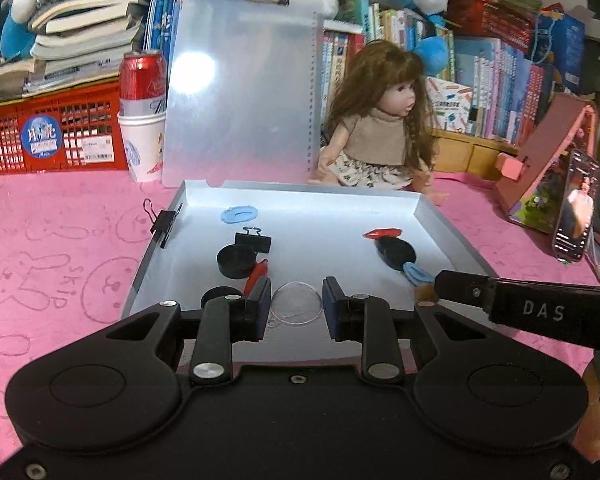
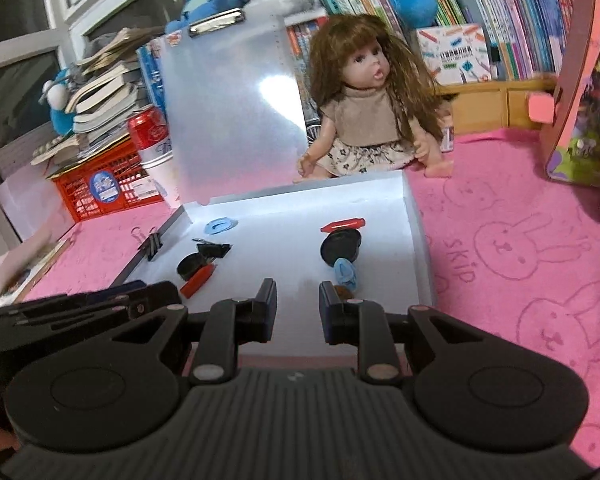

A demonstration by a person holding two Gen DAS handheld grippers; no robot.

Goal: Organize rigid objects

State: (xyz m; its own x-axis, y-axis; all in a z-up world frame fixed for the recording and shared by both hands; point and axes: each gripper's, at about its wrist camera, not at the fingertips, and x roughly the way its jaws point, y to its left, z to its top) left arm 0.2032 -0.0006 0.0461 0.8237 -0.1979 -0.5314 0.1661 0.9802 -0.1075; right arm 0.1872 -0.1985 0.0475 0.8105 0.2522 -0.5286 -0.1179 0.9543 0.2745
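An open grey box (image 1: 452, 232) (image 2: 414, 220) lies on the pink cloth, its clipboard lid (image 1: 244, 88) raised behind. Inside are black round caps (image 1: 236, 260) (image 1: 396, 254), a black binder clip (image 1: 254, 240), red pieces (image 1: 382, 233) (image 1: 256, 276), blue rings (image 1: 239, 214) (image 1: 416, 274) and a clear disc (image 1: 296, 304). My left gripper (image 1: 296, 308) is open and empty, with the clear disc between its fingers. My right gripper (image 2: 298, 312) is open and empty over the box's near edge; its finger shows in the left wrist view (image 1: 460, 290).
A doll (image 1: 380, 128) (image 2: 368, 108) sits behind the box. A red can in a paper cup (image 1: 144, 116) and a red crate (image 1: 56, 136) stand at the back left. A phone on a pink stand (image 1: 576, 204) is at the right. A binder clip (image 1: 162, 222) grips the box's left wall.
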